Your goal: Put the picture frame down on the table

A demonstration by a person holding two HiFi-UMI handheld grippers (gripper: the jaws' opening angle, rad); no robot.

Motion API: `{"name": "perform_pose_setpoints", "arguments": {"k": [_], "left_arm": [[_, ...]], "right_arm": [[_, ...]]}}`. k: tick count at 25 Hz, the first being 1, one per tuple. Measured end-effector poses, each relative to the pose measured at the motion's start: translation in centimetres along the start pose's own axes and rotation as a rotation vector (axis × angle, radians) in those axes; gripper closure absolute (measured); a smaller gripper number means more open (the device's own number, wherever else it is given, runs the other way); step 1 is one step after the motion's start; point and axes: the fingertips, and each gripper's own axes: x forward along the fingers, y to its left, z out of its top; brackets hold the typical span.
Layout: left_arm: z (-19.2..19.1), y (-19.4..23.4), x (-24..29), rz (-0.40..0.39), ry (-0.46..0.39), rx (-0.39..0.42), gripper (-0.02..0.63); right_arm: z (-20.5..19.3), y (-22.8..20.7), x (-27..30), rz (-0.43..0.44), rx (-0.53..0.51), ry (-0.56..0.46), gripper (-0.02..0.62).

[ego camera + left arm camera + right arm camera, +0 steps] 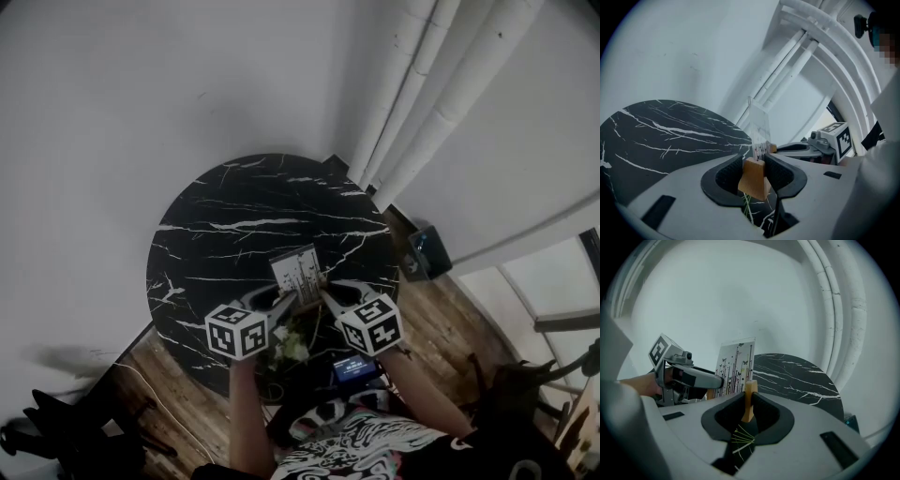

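Note:
The picture frame (298, 272) is a clear panel printed with dark stems and butterflies, standing upright on two wooden feet. It is held over the near part of the round black marble table (253, 211); whether it touches the top I cannot tell. My left gripper (287, 302) is shut on one wooden foot (753, 179), with the panel (760, 125) rising beyond the jaws. On the other side, my right gripper (324, 298) is shut on the second wooden foot (750, 398), and the print (736, 365) shows just behind it. Each gripper sees the other: right gripper (797, 149), left gripper (712, 380).
White pipes (422, 103) run up the wall behind the table at the right. A dark box (427, 251) sits on the wooden floor (450, 328) beside the table. A small device with a blue screen (352, 367) and a pale plant-like thing (291, 349) lie near the person's body.

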Motion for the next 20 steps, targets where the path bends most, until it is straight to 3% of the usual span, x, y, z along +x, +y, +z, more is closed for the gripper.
{"name": "perform_pose_setpoints", "arguments": {"k": [9, 20], "left_arm": [[0.3, 2.0, 2.5, -0.013, 0.037, 0.026, 0.453], [-1.0, 5.9, 4.7, -0.032, 0.081, 0.003, 0.453]], "right_arm": [[-0.3, -2.2, 2.3, -0.001, 0.017, 0.028, 0.545], [-1.3, -3.6, 6.3, 0.008, -0.003, 0.085, 0.545]]}}
